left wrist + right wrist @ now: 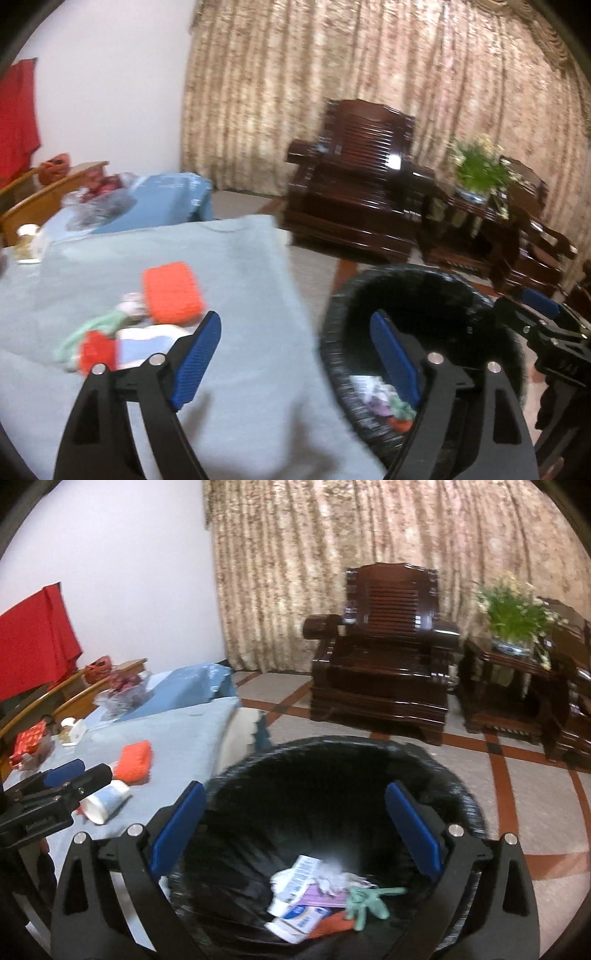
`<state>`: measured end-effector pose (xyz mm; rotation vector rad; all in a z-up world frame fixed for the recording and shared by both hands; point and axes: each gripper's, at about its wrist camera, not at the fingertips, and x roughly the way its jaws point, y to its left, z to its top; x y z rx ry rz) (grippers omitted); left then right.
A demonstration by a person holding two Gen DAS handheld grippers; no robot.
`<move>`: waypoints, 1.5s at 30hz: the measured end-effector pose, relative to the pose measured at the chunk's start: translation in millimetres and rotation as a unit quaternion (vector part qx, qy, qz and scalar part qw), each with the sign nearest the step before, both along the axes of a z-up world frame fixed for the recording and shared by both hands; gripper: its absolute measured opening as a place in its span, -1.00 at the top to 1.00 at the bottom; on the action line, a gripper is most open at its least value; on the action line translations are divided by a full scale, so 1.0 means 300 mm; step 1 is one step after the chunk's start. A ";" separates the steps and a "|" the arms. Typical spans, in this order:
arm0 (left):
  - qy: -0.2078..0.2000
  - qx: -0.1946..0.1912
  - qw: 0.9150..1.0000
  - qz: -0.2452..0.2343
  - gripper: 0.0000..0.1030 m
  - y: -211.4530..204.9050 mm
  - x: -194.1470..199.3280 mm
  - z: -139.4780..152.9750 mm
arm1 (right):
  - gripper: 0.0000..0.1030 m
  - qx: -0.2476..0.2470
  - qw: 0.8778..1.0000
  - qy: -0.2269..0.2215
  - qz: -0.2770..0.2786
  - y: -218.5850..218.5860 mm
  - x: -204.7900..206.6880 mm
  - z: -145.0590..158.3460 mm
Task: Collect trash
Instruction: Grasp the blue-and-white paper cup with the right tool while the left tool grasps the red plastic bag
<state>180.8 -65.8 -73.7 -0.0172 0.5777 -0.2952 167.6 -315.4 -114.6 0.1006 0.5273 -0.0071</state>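
While both sets of tongs stand spread wide with nothing between their blue pads, the black-lined bin (343, 775) sits on the floor just beside the edge of the table (236, 258). The right gripper (295, 834) hangs over the bin's mouth, pointing down into it. At the bottom lie the collected bits: a white carton with blue print (299, 878), a crumpled tissue (332, 878), a pale green glove-like scrap (365, 901), something purple and something orange under them.

The left gripper (295, 358) straddles the gap, one finger over the blue-grey cloth on the table and the other over the bin's rim. From its camera the view is smeared, so small details on the table are hard to read. Trash left on the cloth: an orange knitted pad (173, 291), a white-and-blue paper cup (105, 801) lying on its side, a mint green strip (92, 328) and a small red piece (98, 350), all clustered near the left tongs. Farther back on the table stands a small jar (27, 240) and a clear bag with something dark red in it (103, 199).

Across the tiled floor a dark wooden armchair (384, 653) stands before the patterned curtain (332, 554), with a potted plant (513, 616) on a side table next to it.
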 end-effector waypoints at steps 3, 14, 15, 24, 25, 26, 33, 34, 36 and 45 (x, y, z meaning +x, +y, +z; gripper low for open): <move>-0.009 0.011 0.999 0.030 -0.58 0.097 -0.023 0.005 | -0.85 0.000 1.000 -0.002 0.029 0.090 0.022 0.012; -0.010 0.020 0.993 0.118 -0.58 0.402 -0.059 -0.020 | -0.85 0.004 0.993 -0.004 0.115 0.405 0.106 0.035; -0.009 0.021 0.992 0.124 -0.58 0.428 -0.061 -0.024 | -0.85 0.005 0.993 -0.001 0.121 0.434 0.119 0.031; 0.018 0.027 0.985 0.169 -0.58 0.626 -0.068 -0.100 | -0.85 0.008 0.984 0.040 0.176 0.724 0.217 -0.064; 0.021 0.026 0.984 0.173 -0.59 0.642 -0.066 -0.109 | -0.85 0.006 0.982 0.046 0.181 0.757 0.229 -0.080; 0.025 0.024 0.984 0.177 -0.59 0.657 -0.065 -0.116 | -0.85 0.004 0.982 0.050 0.184 0.780 0.241 -0.095; 0.036 0.011 0.980 0.194 -0.59 0.735 -0.059 -0.152 | -0.85 -0.013 0.977 0.086 0.194 0.911 0.310 -0.198; 0.037 0.010 0.980 0.195 -0.59 0.740 -0.057 -0.156 | -0.85 -0.017 0.976 0.093 0.194 0.924 0.320 -0.214; 0.038 0.008 0.980 0.195 -0.60 0.743 -0.053 -0.161 | -0.85 -0.026 0.976 0.103 0.193 0.932 0.332 -0.241; 0.049 -0.002 0.980 0.191 -0.61 0.738 -0.032 -0.188 | -0.85 -0.039 0.980 0.111 0.160 0.826 0.345 -0.249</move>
